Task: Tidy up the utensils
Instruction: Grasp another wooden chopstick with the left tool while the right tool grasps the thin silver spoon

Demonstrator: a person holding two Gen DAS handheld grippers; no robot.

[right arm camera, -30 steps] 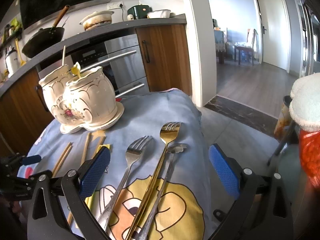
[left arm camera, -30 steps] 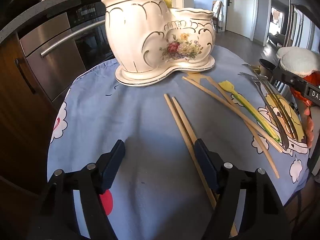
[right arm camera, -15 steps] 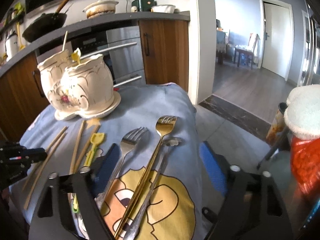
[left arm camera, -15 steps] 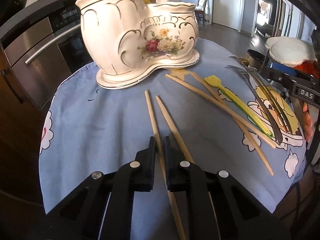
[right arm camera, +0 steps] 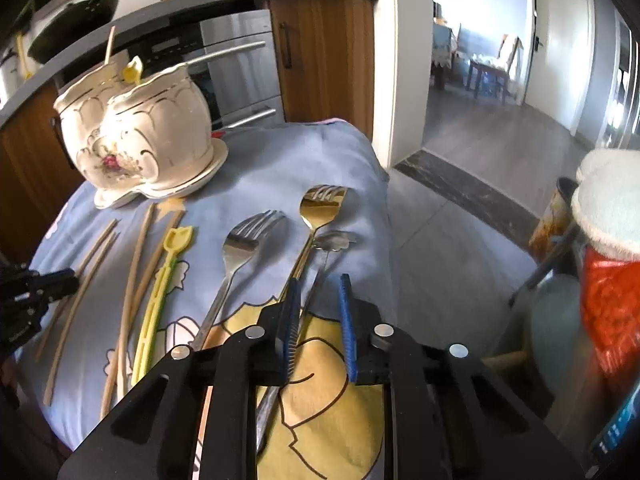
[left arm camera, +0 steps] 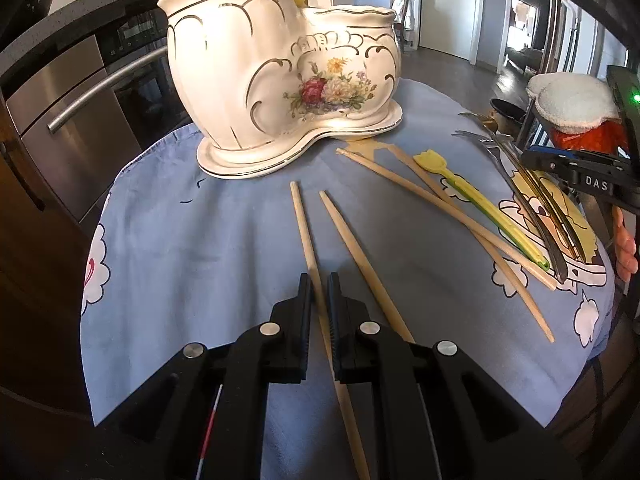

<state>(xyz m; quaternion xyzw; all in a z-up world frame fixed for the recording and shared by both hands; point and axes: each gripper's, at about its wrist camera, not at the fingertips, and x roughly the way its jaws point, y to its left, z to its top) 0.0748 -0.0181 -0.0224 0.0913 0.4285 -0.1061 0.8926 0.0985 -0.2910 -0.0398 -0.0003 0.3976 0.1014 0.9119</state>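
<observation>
So up close, the left gripper (left arm camera: 318, 300) has its jaws nearly together, pinched on one wooden chopstick (left arm camera: 306, 236) – its twin (left arm camera: 352, 240) lies just beside it on the blue cloth (left arm camera: 192, 240). The right gripper (right arm camera: 320, 312) has just been closing, with a narrow gap left; the small silver spoon (right arm camera: 324, 256) handle runs between its pads, but I can't tell if they press on it yet. Beside it lie the gold fork (right arm camera: 320, 208), a silver fork (right arm camera: 240, 248), a yellow plastic pick (right arm camera: 160, 288) and more chopsticks (right arm camera: 136, 264). Further back sits the cream floral holder (left arm camera: 280, 72) – something yellow pokes out of it.
</observation>
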